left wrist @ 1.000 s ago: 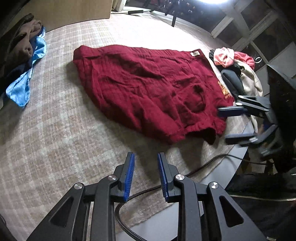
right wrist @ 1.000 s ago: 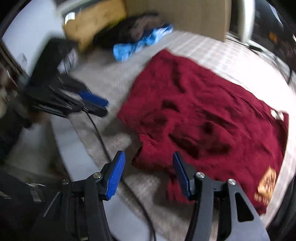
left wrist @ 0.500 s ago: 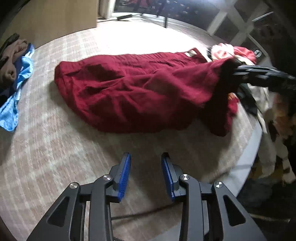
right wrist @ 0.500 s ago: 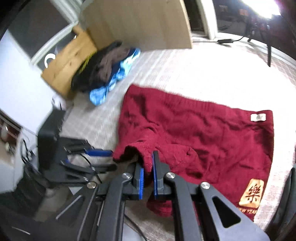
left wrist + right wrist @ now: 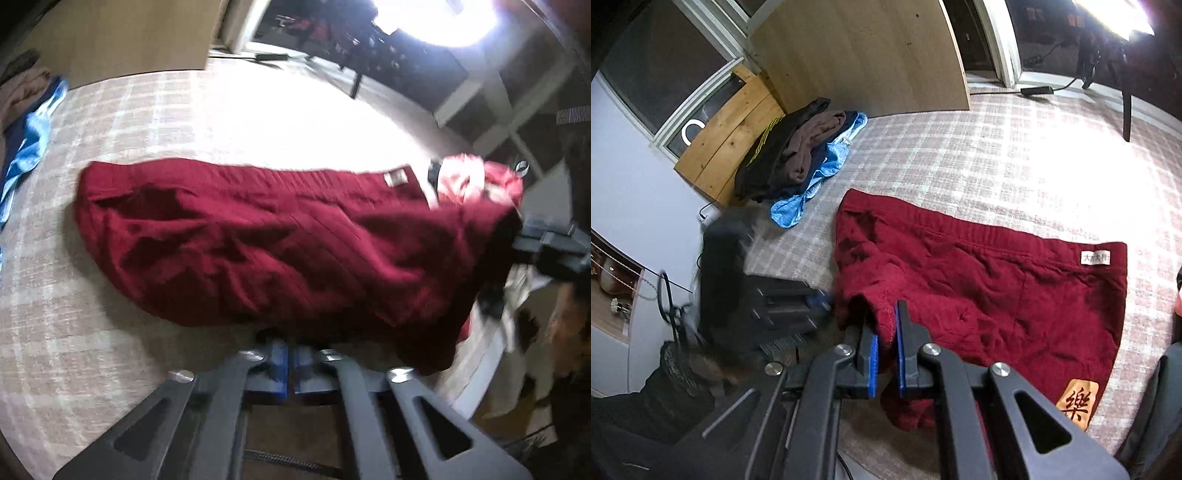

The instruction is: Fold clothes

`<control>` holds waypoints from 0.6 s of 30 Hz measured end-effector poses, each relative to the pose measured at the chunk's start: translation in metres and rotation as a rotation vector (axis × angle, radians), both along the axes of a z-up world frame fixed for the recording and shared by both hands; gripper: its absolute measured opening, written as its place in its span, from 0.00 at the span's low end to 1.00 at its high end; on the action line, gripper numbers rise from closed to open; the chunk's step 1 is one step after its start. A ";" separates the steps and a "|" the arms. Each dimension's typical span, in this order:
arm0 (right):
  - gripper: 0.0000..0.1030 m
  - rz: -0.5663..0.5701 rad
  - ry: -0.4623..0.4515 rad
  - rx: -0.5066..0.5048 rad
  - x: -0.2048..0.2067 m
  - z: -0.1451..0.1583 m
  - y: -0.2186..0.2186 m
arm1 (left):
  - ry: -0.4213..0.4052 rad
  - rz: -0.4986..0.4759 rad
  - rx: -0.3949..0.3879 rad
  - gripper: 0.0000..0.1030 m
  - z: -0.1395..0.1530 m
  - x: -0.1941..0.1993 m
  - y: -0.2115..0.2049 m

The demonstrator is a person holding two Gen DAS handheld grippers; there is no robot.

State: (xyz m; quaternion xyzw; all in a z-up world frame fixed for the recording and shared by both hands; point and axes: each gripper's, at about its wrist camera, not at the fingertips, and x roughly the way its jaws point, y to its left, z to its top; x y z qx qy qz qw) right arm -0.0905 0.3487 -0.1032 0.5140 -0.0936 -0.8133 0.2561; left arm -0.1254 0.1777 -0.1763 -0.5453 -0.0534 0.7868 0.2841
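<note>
Dark red shorts lie spread on the checked cover, with a white label at the waistband and an orange patch on one leg. My right gripper is shut on a bunched hem, which it holds lifted off the cover. In the left wrist view the shorts stretch across, their right corner raised by the right gripper. My left gripper is shut at the near edge of the shorts; the cloth drapes over its tips. From the right wrist view, the left gripper meets the cloth's left edge.
A pile of dark, brown and blue clothes sits at the far left by a wooden board. Pink and red garments lie beyond the shorts' right end. The cover's rounded edge runs close on the near right.
The right gripper closed on the hem and raised it. The left gripper moved up to the shorts' near edge and closed from open. The shorts' right corner lifted off the cover.
</note>
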 end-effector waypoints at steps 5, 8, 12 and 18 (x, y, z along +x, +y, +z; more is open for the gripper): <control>0.08 0.038 -0.015 0.021 -0.004 -0.006 -0.008 | 0.083 0.057 -0.030 0.01 0.042 -0.002 -0.048; 0.10 0.071 -0.045 0.037 -0.007 -0.016 -0.018 | 0.118 0.097 -0.063 0.01 0.058 -0.005 -0.074; 0.10 0.131 -0.073 0.081 -0.004 -0.031 -0.035 | 0.132 0.151 -0.098 0.00 0.064 -0.008 -0.104; 0.10 0.092 -0.071 0.144 -0.013 -0.048 -0.034 | 0.012 0.009 -0.114 0.25 0.032 0.021 -0.082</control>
